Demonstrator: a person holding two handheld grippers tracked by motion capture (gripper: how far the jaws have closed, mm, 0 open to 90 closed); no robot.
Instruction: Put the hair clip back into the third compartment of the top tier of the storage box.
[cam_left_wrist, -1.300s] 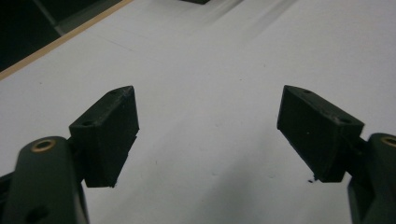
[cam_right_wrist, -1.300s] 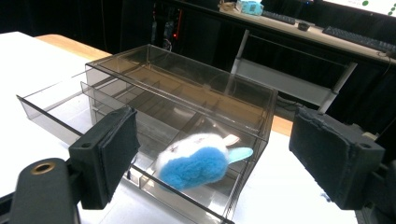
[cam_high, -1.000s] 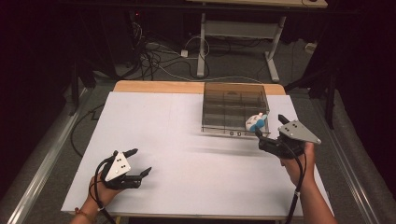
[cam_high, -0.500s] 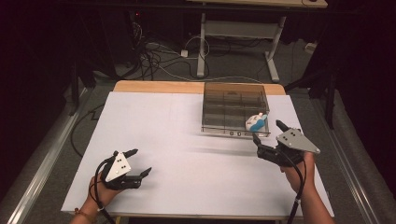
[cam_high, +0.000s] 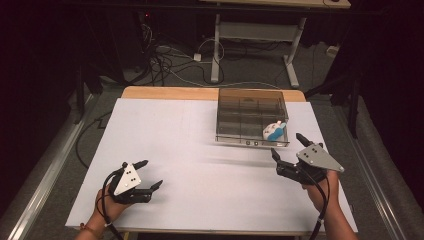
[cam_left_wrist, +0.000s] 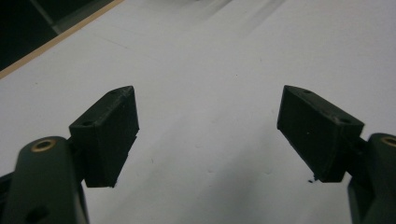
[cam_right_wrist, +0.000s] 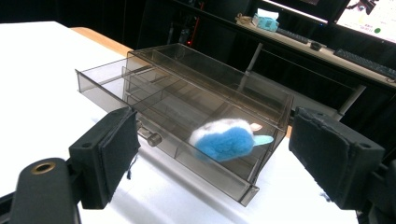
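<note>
A smoky transparent drawer box (cam_high: 251, 117) stands at the back right of the white table (cam_high: 200, 150). Its drawer (cam_right_wrist: 140, 86) is pulled out, and a blue and white plush toy (cam_high: 273, 131) lies in the drawer's front right corner. In the right gripper view the toy (cam_right_wrist: 227, 139) rests behind the drawer's front wall, near a small knob (cam_right_wrist: 152, 138). My right gripper (cam_high: 285, 143) hovers open just in front of the drawer, apart from it, holding nothing. My left gripper (cam_high: 152, 172) stands open and holds nothing near the front left. Its jaws (cam_left_wrist: 205, 135) spread wide over bare tabletop.
A wooden strip (cam_high: 170, 93) edges the table's far side. Beyond it are cables (cam_high: 165, 65) on the floor and a desk frame (cam_high: 250, 35). Metal rails (cam_high: 45, 165) run along both sides of the table.
My right gripper has drawn back from the drawer toward the front edge, still open. The toy stays in the drawer. The left gripper has barely moved.
</note>
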